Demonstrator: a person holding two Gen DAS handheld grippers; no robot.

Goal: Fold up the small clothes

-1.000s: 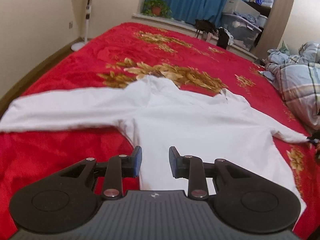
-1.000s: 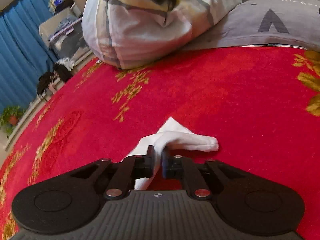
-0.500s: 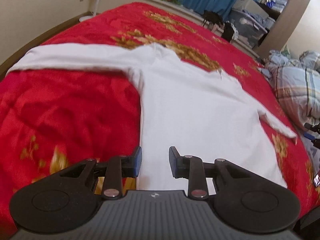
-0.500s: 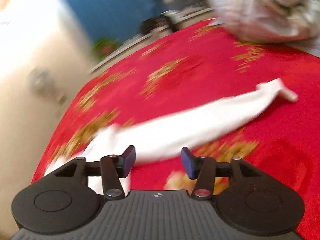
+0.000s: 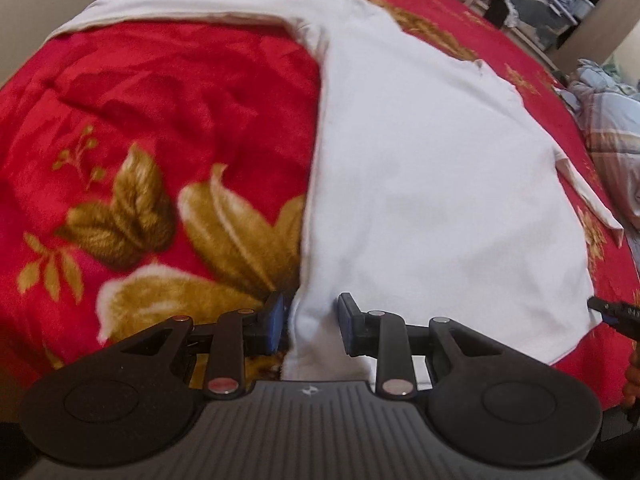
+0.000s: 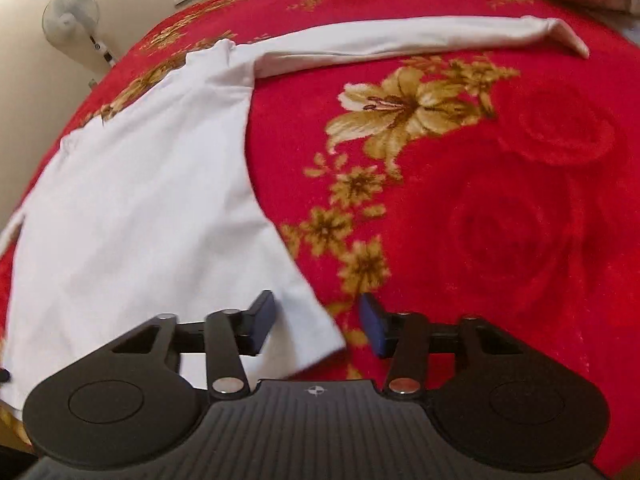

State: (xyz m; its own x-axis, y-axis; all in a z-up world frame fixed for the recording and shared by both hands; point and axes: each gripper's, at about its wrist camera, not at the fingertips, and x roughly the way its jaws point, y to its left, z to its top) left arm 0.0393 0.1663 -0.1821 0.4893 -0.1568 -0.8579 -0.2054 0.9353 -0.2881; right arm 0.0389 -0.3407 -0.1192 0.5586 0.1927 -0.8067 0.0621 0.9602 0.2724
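Red blanket [image 5: 168, 92] — shirt [image 5: 432, 168] hem cropped.

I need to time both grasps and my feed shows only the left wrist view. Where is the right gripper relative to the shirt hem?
Observer: The right gripper is open, straddling the bottom corner of the white shirt on its side.
Operator: Is the sleeve on that side folded in yet?
Observer: No, that sleeve lies stretched straight out across the red blanket.
Operator: Anything beyond the shirt there?
Observer: A standing fan against the wall.
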